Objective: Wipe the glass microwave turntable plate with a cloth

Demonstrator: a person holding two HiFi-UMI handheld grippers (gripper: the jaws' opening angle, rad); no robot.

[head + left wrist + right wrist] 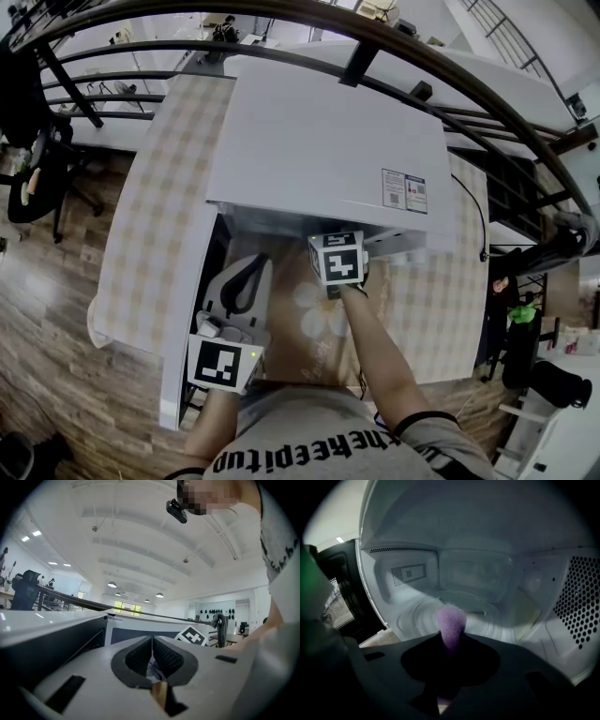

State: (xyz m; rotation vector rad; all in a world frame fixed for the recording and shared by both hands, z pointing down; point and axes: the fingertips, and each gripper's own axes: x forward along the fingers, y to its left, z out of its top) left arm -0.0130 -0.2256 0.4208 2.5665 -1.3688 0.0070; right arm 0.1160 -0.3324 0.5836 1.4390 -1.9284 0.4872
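In the right gripper view the glass turntable plate point(490, 616) lies on the floor of the white microwave cavity, blurred by motion. My right gripper point(451, 637) is shut on a purple cloth point(451, 623) whose tuft sticks out just above the plate's near edge; contact cannot be told. In the head view the right gripper point(337, 262) reaches into the microwave's point(319, 141) mouth, its jaws hidden under the top. My left gripper point(249, 270) is held low beside the open door point(187, 309). Its jaws point(151, 652) are shut and point up at the ceiling.
The microwave stands on a table with a checked cloth point(169, 169). Its door hangs open to the left over the table's front edge. A black office chair point(37, 178) stands on the wooden floor at far left. A black cable point(480, 216) runs down the right side.
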